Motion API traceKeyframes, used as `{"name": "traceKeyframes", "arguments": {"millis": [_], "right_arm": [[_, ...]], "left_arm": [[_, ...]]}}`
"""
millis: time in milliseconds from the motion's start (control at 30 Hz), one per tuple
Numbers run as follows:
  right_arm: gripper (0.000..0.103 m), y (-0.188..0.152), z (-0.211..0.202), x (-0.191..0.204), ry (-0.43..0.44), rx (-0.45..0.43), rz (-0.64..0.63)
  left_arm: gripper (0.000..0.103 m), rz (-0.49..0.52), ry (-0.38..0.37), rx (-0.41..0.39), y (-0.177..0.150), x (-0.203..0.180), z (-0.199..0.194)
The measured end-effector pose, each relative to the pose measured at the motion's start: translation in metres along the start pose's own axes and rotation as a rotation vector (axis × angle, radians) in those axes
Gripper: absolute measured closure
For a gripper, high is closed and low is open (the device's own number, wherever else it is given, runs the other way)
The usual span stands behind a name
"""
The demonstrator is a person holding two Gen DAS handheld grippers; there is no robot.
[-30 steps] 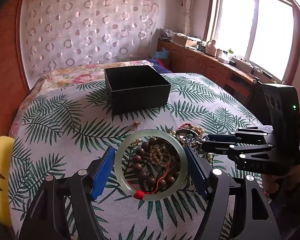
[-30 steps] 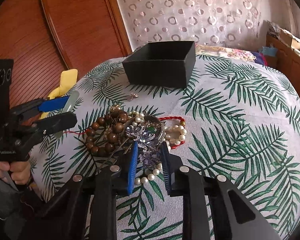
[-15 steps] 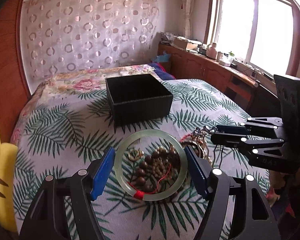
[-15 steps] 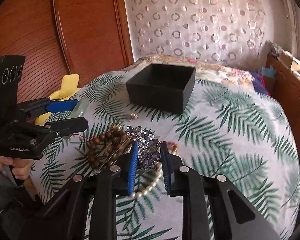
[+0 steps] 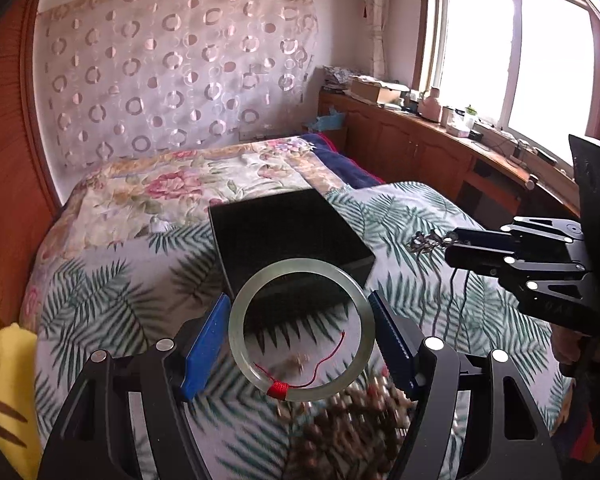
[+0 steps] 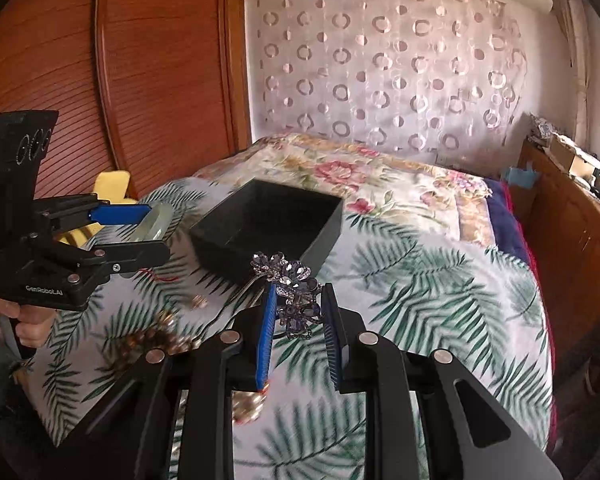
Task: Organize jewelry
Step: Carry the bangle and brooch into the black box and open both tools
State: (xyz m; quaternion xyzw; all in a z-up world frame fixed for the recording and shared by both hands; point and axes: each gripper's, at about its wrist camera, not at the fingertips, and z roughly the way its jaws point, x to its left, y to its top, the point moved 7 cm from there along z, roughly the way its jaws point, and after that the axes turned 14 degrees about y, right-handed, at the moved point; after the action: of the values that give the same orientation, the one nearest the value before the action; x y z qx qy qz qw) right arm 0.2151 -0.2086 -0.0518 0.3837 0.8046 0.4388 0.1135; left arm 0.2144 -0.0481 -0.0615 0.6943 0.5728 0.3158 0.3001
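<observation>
**Both pieces held short of the box**

The black box (image 5: 288, 240) is set on the leaf-print bedspread (image 6: 440, 280), bare cloth around its edges. A jade bangle (image 5: 302, 330) is clamped by the left gripper (image 5: 300, 336) just before the box's near wall. A purple rhinestone brooch (image 6: 294, 296) is pinched in the right gripper (image 6: 298, 320), beside the box's near corner.

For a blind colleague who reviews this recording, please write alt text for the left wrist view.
The left gripper holds a pale green jade bangle with a red thread, raised in front of an open black box on a leaf-patterned bedspread. At the right, the right gripper carries a rhinestone piece; blurred brown beads lie below.
</observation>
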Motion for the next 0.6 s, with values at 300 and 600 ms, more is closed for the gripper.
{"name": "traceKeyframes", "arguments": {"millis": [300, 600], "right_arm": [[0.078, 0.033, 0.012, -0.036, 0.003, -0.037, 0.004], [0.078, 0.053, 0.041, -0.056, 0.014, -0.024, -0.006]], "left_arm": [[0.035, -0.009, 0.012, 0.028, 0.035, 0.003, 0.048], [0.035, -0.019, 0.017, 0.079, 0.040, 0.004, 0.087]]}}
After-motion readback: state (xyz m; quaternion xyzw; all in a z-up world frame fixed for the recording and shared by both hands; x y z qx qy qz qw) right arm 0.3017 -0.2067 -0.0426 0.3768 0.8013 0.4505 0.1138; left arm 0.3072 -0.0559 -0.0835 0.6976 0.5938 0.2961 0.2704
